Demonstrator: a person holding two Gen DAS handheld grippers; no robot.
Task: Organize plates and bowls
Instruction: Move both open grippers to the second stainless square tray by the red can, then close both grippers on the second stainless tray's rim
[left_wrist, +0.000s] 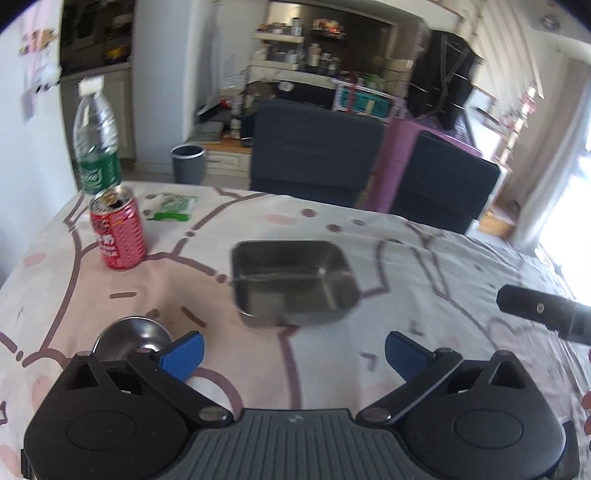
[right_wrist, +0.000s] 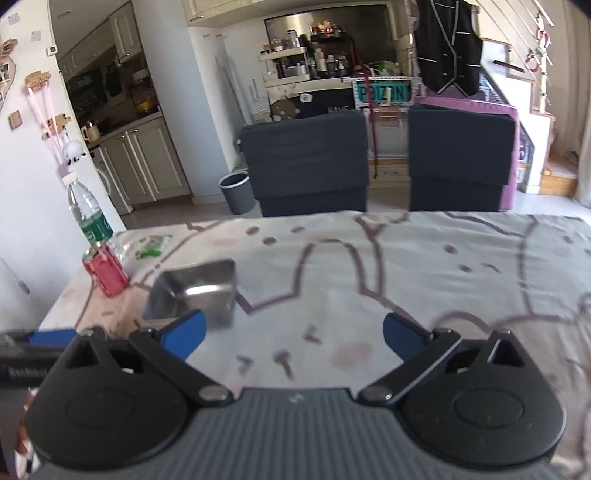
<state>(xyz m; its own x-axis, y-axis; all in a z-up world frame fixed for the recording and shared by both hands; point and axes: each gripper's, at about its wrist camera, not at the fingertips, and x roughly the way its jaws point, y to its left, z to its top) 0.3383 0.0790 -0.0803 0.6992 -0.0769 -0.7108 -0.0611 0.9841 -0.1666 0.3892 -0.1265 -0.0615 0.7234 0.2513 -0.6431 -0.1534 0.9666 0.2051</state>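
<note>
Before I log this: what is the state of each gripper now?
Left gripper: open, holding nothing.
Right gripper: open, holding nothing.

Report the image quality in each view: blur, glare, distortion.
Left wrist view: motion blur smears the water bottle and the shelves behind; the square steel tray is soft-edged; the window at right is blown out. Right wrist view: background sharper, but the tray and the tablecloth are streaked. Both views: fisheye bending of walls and table edge.
</note>
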